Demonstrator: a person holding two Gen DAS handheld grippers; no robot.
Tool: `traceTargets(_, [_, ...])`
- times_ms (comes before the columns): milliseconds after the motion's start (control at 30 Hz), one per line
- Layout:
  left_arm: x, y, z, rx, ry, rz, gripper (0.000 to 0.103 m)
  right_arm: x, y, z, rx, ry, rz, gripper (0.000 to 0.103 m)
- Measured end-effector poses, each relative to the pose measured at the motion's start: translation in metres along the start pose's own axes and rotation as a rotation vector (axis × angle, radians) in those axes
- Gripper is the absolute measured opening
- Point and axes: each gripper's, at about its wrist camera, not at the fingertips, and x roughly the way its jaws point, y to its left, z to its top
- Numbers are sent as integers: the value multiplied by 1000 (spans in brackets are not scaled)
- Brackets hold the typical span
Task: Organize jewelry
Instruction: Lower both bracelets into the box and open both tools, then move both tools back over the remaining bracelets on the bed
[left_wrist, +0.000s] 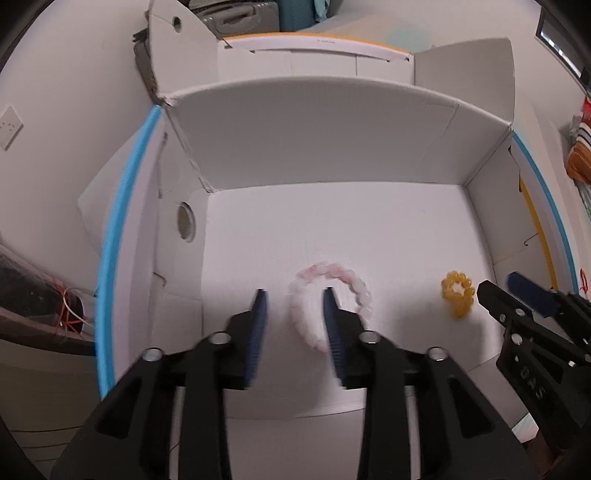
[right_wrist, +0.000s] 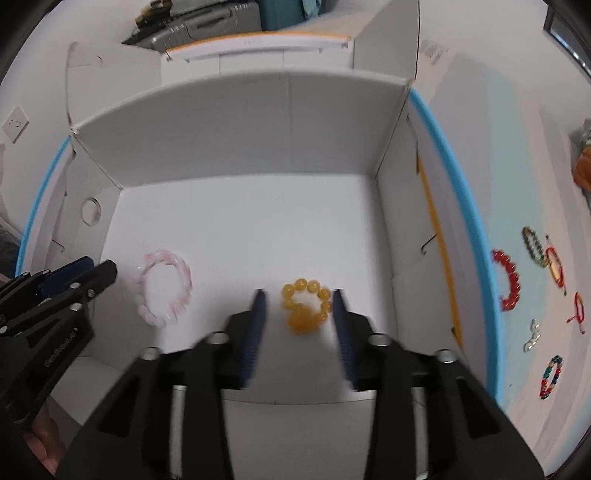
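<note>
You had both bracelets down on the floor of the white box (right_wrist: 240, 221): the pink bracelet (left_wrist: 328, 302) lay loose by your part-open left gripper (left_wrist: 295, 295), and the yellow bracelet (right_wrist: 306, 306) sat untouched between the parted jaws of your right gripper (right_wrist: 298, 295). Neither gripper held anything. At the right edge of the right wrist view, a red bracelet (right_wrist: 509, 280) and other pieces waited outside the box wall, which stood between you and them.

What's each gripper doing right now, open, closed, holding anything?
Left gripper: open, holding nothing; the pale pink beaded bracelet lies on the white cardboard box floor.
Right gripper: open, holding nothing; the yellow beaded bracelet lies loose between its fingers.
</note>
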Motion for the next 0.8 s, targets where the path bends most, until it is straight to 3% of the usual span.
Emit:
traceTargets(133, [-18, 6, 1, -17, -57, 10, 53, -21, -1, 2, 0, -60, 6, 58])
traceTargets(367, [-54, 1, -3, -8, -154, -36, 66, -67, -15, -2, 32, -183, -23, 80])
traceTargets(533, [-79, -15, -8, 26, -223, -74, 84, -103, -39, -10, 66, -264, -48, 88])
traceTargets(800, [-107, -59, -13, 87, -302, -118, 97, -141, -83, -27, 112, -343, -105, 92])
